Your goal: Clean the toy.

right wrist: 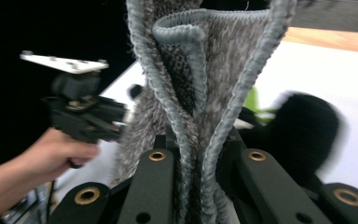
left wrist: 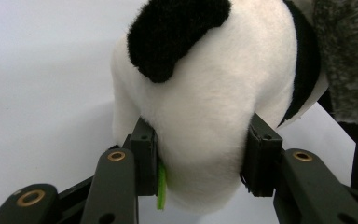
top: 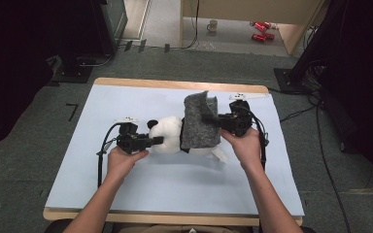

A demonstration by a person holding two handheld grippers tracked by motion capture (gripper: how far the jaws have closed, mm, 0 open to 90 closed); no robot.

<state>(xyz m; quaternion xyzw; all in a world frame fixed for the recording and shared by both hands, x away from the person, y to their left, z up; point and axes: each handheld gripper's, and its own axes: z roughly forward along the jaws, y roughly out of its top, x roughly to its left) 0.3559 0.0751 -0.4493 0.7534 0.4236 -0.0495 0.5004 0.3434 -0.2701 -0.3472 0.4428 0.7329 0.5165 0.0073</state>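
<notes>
High view: my left gripper (top: pixel 156 141) and my right gripper (top: pixel 208 119) meet over the middle of the pale blue worktop (top: pixel 126 184), nearer its far edge than the edge by me. Between them lies a plush panda (top: pixel 171 135), white with black ears, its head toward the left edge. A grey knitted cloth (top: pixel 199 124) is draped across its body, with one end standing up toward the far edge.

In the left gripper view my jaws stand partly closed, pressing into the white fur at both sides of the panda's head, below a black ear (left wrist: pixel 175 32). A small green tag (left wrist: pixel 161 186) hangs by the jaw at that picture's left.

In the right gripper view my jaws are pinched tight on gathered folds of the cloth, whose corded hems rise straight up between them. Behind them I see my left hand (right wrist: pixel 58 156) around its gripper, and a blurred black part of the panda at the right.
</notes>
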